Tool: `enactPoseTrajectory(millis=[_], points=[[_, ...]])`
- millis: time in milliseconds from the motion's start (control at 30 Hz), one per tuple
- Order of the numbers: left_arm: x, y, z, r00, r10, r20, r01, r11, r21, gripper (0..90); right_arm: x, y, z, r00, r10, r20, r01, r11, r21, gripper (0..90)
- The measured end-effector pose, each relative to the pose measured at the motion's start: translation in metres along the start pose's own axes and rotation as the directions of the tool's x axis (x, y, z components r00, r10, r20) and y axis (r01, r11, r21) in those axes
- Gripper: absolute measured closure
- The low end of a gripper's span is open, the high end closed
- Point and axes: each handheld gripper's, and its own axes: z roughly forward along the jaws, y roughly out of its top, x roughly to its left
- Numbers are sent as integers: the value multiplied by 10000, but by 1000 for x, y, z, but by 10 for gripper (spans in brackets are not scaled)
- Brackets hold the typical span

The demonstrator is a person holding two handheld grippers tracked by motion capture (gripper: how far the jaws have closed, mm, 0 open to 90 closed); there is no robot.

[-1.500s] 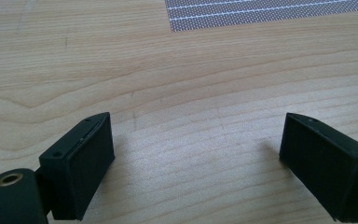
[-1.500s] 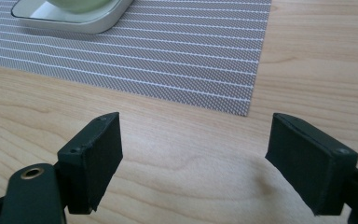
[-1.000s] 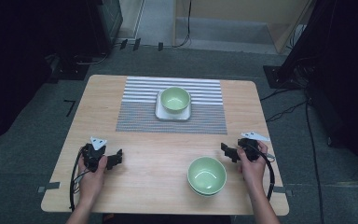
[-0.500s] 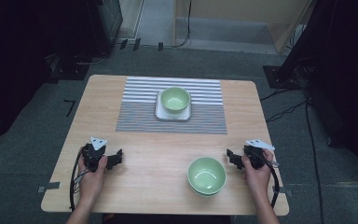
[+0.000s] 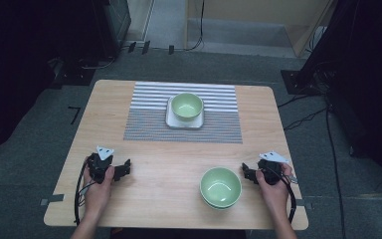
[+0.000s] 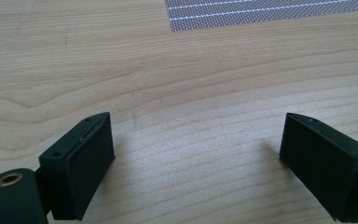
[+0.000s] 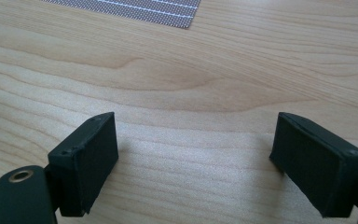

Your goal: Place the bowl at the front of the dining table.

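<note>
In the high view the left gripper (image 5: 122, 169) rests low at the lower left of the table (image 5: 179, 164), held by the left hand (image 5: 98, 191). The right gripper (image 5: 246, 173) sits at the lower right in the right hand (image 5: 273, 191), just beside a green bowl (image 5: 221, 187) that stands near the table's front edge. A second green bowl (image 5: 187, 106) sits on a white plate (image 5: 171, 119) at the upper centre, on a striped mat (image 5: 144, 112). In both gripper views the jaws stand wide apart with nothing between them but bare wood; the left gripper (image 6: 193, 154) and the right gripper (image 7: 193, 154) each see a mat corner (image 6: 261, 11) (image 7: 135, 11) at the top.
</note>
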Motion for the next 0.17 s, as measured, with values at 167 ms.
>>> enactPoseTrajectory(millis=[167], points=[[0, 1, 1, 10000, -39, 10, 39, 10000, -19, 97, 0, 0, 0, 9999, 114, 116, -115, 9999, 43, 114]])
